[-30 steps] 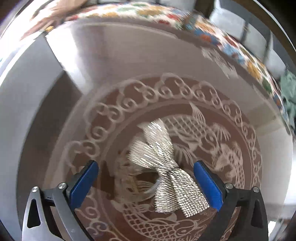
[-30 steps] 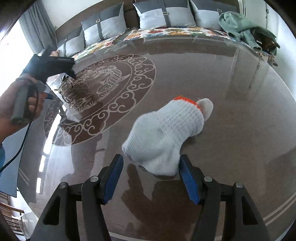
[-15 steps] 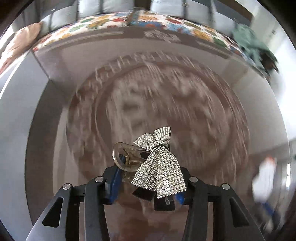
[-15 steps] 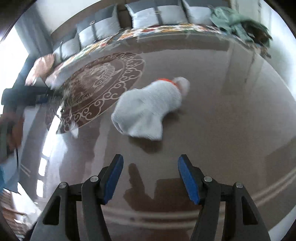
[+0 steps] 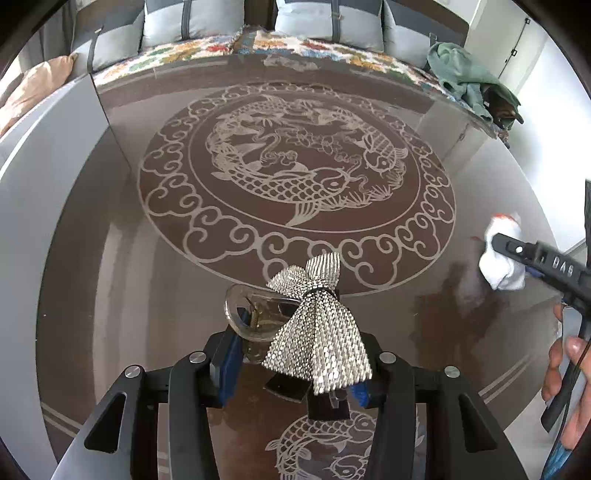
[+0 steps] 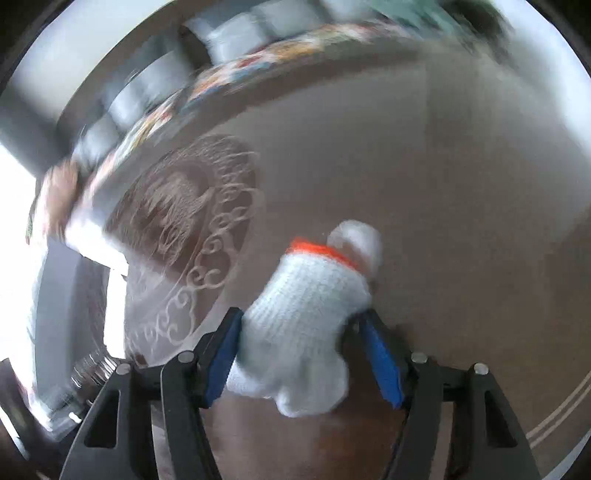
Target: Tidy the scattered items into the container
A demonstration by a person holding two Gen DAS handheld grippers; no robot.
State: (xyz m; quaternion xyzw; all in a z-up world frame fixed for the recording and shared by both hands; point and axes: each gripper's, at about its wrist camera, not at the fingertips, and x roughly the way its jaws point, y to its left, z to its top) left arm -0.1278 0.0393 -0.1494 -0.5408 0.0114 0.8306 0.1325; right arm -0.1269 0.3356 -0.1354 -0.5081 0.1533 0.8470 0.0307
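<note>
My left gripper [image 5: 291,373] has its jaws closed on a clear hair clip with a rhinestone bow [image 5: 317,332], lifted above the glossy brown table [image 5: 110,258]; the bow fans out toward twelve o'clock, over the rim of the round fish medallion [image 5: 295,173] etched into the table. My right gripper [image 6: 306,354] has its jaws spread wide around a white knitted glove [image 6: 299,332] with an orange cuff band, which lies on the table; the glove fills the gap, and through the blur I cannot tell whether the blue pads press it. From the left camera, that glove lies at three o'clock, near my right hand [image 5: 569,384]. Grey cushions [image 5: 325,18] line the far edge at twelve o'clock.
</note>
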